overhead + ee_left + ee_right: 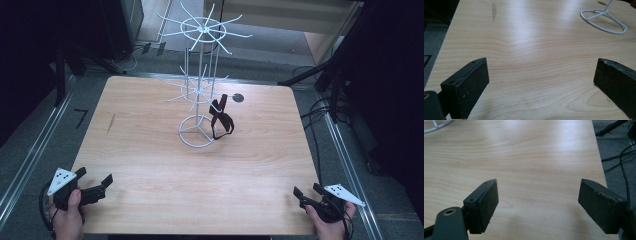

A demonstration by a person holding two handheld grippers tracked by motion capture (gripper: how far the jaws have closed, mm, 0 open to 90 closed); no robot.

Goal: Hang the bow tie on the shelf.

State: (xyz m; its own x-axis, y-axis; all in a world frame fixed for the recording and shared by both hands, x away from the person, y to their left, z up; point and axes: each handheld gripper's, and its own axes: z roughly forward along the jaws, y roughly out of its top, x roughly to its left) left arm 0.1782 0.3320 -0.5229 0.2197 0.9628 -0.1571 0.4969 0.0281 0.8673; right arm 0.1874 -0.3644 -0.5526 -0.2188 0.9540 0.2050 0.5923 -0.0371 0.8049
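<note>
A white wire display rack (199, 75) with two tiers of hooks stands on a ring base (196, 131) near the middle of the wooden table (150, 150). A dark strap-like item (220, 117) hangs from a lower hook on its right side. My left gripper (95, 180) is held open at the table's near left corner, nothing between its jaws. At the near right corner my right gripper (306, 192) is open too and holds nothing. The ring base (603, 21) appears far ahead in the left gripper view, and a bit of the base (436, 126) in the right gripper view.
A small dark round mark (238, 97) lies on the table behind the rack. Dark stands and cables (320, 110) crowd the floor to the right. A metal rail (30, 160) runs along the floor at the left. Bare wood lies between the grippers and the rack.
</note>
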